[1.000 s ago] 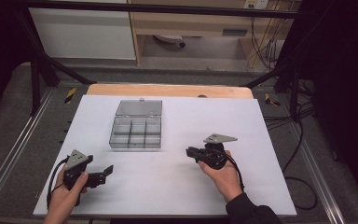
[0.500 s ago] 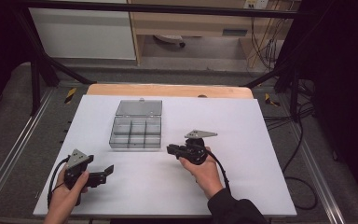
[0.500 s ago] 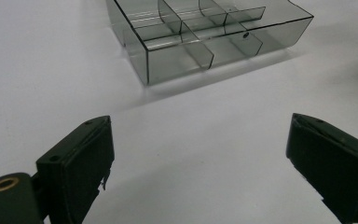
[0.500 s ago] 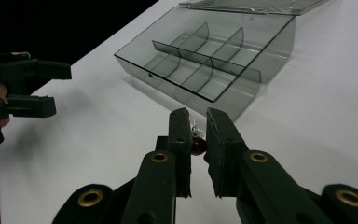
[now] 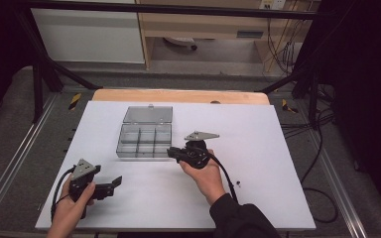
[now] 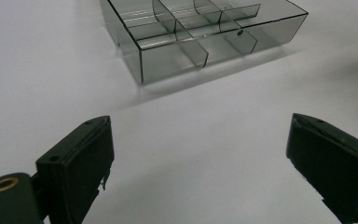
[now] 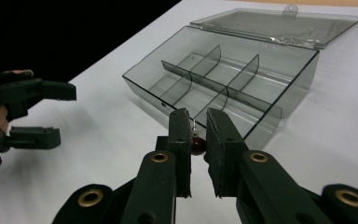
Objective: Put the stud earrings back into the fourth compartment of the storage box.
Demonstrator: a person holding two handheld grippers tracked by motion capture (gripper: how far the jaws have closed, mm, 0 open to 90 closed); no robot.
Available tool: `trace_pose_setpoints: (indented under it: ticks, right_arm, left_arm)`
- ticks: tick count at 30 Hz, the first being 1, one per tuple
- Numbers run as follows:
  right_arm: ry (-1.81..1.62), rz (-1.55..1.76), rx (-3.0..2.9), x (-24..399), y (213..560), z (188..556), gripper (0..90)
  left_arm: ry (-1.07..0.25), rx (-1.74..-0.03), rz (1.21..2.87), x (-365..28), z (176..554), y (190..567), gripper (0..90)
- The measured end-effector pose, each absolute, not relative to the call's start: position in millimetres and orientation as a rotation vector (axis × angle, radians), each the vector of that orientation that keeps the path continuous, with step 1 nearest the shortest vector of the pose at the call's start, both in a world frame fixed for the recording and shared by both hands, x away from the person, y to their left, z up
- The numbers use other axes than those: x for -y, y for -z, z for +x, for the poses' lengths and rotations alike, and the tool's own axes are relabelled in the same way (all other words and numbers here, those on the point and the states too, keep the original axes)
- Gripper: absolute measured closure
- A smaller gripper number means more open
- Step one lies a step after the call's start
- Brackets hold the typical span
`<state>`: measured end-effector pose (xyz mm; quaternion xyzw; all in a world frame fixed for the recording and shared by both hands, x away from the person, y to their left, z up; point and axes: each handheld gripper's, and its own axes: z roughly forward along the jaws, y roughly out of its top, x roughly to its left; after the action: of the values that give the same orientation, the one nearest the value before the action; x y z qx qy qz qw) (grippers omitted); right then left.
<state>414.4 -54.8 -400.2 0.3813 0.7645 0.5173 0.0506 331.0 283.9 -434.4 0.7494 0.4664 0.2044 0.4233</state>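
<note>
Right tool is pinched on a tiny red bead, with the open compartment box just ahead. Left tool sits wide open and empty. Such a small grip could let the bead pop out and roll across the bench.

Smoky clear glossy plastic box, matt white table sheet, matt black plastic gripper, glossy dark-red bead

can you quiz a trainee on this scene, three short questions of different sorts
1. True or false: the lid of the clear box is shut.
2. What does the right hand-held gripper hold? A) a small dark red bead B) a screw C) nothing
3. Which hand-held gripper has wide-open jaws?

Key:
1. False, the lid lies open behind the box.
2. A, the small dark red bead sits between its jaws.
3. The left hand-held gripper, apart from the box.
</note>
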Motion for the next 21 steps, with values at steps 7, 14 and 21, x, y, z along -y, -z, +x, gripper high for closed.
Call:
trace_pose_setpoints:
  ticks: [7,14,21]
  right_arm:
    - [-1.621,1.132,-2.309,46,386,422,80.4]
    - [-1.642,1.128,-2.271,39,375,430,80.3]
    - [-1.676,1.135,-2.262,28,371,435,80.3]
  left_arm:
    - [-0.509,-1.170,1.877,-285,330,435,7.6]
    - [-0.505,-1.168,1.887,-283,332,436,7.6]
    - [-0.502,-1.171,1.883,-285,332,436,7.6]
